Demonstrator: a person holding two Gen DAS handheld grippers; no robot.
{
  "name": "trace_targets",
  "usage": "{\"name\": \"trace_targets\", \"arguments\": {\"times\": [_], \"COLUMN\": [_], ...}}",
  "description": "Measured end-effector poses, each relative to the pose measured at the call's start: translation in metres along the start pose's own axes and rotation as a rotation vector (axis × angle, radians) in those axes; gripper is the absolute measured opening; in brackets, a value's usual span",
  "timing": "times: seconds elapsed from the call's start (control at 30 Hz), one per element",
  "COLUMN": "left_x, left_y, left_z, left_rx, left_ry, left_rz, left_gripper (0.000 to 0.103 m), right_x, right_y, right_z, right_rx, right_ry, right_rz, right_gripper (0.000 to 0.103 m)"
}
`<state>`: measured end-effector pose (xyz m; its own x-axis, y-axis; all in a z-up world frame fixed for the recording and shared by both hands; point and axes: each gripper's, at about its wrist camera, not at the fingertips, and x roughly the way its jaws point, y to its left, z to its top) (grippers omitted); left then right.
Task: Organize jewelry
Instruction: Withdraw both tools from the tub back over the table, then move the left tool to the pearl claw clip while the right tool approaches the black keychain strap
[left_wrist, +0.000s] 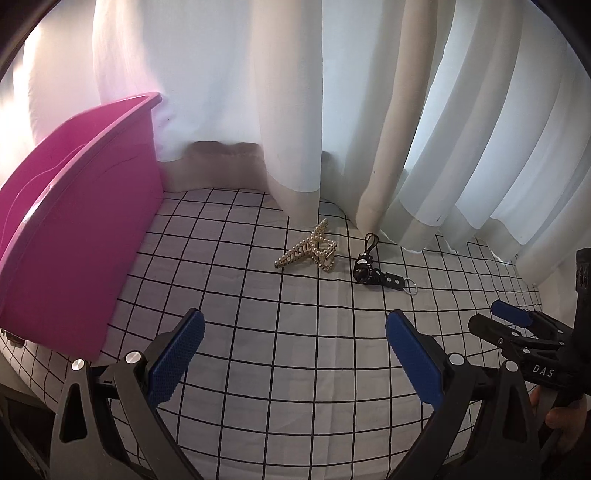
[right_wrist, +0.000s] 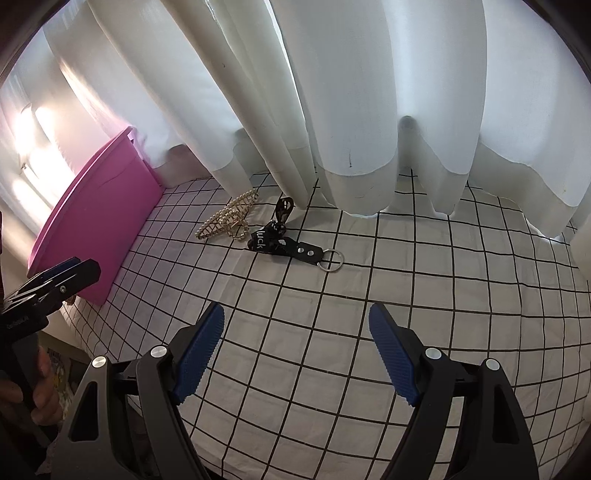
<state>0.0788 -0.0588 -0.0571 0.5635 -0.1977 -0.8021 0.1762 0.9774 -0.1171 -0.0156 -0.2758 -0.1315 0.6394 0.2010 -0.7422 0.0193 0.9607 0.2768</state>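
A gold pearl hair claw (left_wrist: 307, 251) lies on the checked cloth near the curtain; it also shows in the right wrist view (right_wrist: 228, 220). A black keychain strap with a metal ring (left_wrist: 380, 271) lies just right of it, also in the right wrist view (right_wrist: 291, 245). A pink plastic bin (left_wrist: 74, 236) stands at the left, seen too in the right wrist view (right_wrist: 99, 229). My left gripper (left_wrist: 295, 362) is open and empty, short of both items. My right gripper (right_wrist: 295, 354) is open and empty, hovering over the cloth nearer than the keychain.
White curtains (left_wrist: 332, 110) hang along the back edge and touch the cloth behind the items. The white black-grid cloth (right_wrist: 332, 332) covers the table. The table's left edge drops off by the bin. The right gripper also appears at the left view's right edge (left_wrist: 517, 325).
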Motion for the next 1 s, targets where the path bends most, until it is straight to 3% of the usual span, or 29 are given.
{"name": "trace_targets", "arguments": {"times": [0.53, 0.77, 1.0], "left_x": [0.103, 0.127, 0.138], "left_y": [0.009, 0.012, 0.024], "left_z": [0.023, 0.028, 0.029], "left_rx": [0.1, 0.164, 0.143], "left_ry": [0.05, 0.072, 0.092], "left_rz": [-0.073, -0.091, -0.115], "left_gripper": [0.097, 0.097, 0.097], "right_x": [0.092, 0.122, 0.143], "right_y": [0.014, 0.025, 0.036], "right_z": [0.024, 0.034, 0.041], "right_rx": [-0.045, -0.121, -0.183], "right_ry": [0.057, 0.072, 0.075], "right_rz": [-0.083, -0.109, -0.14], "right_gripper": [0.077, 0.077, 0.077]}}
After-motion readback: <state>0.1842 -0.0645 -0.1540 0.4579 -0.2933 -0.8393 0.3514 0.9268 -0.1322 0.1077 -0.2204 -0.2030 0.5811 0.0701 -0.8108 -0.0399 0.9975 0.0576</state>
